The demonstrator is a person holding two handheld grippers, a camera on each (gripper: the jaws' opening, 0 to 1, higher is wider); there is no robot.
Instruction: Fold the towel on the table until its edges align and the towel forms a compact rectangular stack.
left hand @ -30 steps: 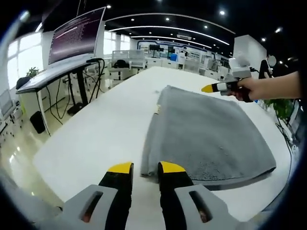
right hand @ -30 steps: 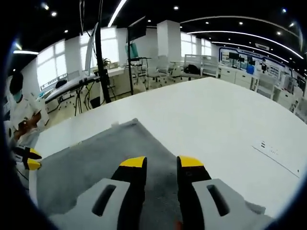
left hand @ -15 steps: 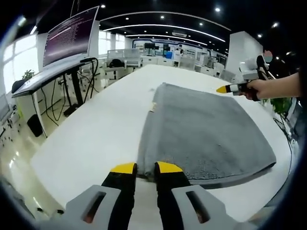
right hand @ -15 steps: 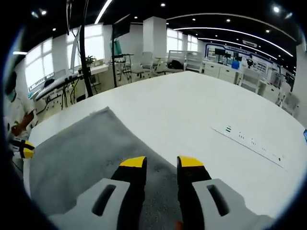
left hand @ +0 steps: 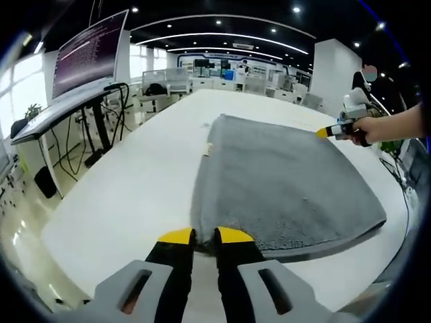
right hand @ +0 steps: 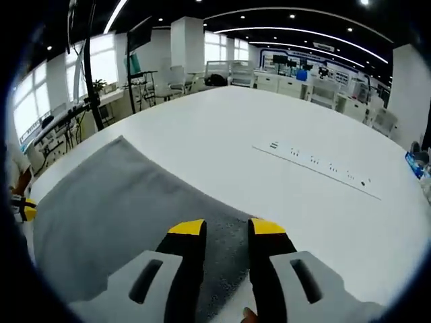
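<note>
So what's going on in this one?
A person holds a tool in each hand over a grey towel lying on a white table. The left tool sits at one corner with its jaws a little apart, and the right tool is at another edge, also slightly open. Neither grips the cloth yet. The towel looks flat, so this fold hasn't started.

Grey towel (left hand: 283, 182), white table (left hand: 135, 195)
</note>
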